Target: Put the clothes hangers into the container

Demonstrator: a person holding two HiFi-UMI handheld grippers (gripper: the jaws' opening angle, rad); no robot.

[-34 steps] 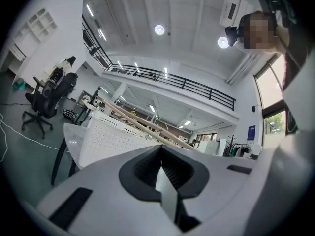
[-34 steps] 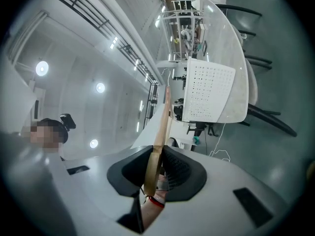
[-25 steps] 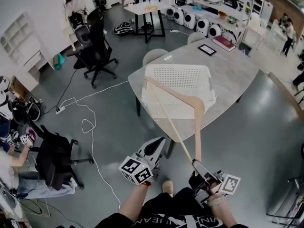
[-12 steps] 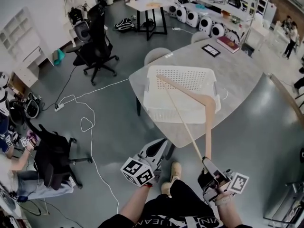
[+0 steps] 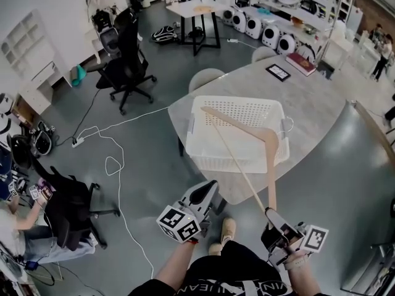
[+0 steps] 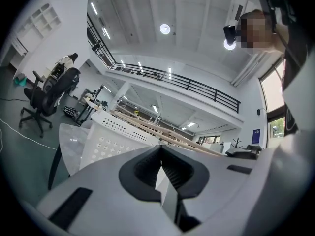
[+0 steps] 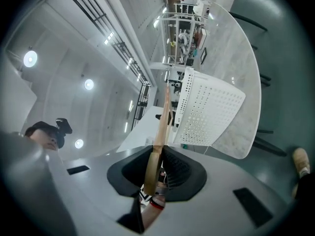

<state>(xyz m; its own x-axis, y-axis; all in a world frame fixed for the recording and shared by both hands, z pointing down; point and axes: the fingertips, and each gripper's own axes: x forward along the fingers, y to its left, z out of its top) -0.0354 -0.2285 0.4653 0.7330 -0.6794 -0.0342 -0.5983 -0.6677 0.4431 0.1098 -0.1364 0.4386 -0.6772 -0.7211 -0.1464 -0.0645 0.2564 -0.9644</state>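
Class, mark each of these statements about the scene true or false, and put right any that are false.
1. The right tongs grip one end of a wooden hanger. True.
2. The white basket stands on the floor. False: it stands on the grey table.
3. The left tongs hold a second hanger. False: they are closed with nothing between them.
4. The far part of the wooden hanger reaches over the white basket. True.

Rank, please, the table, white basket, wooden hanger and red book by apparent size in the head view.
1. table, largest
2. white basket
3. wooden hanger: long but thin, nearer the camera, so unsure against the basket
4. red book, smallest
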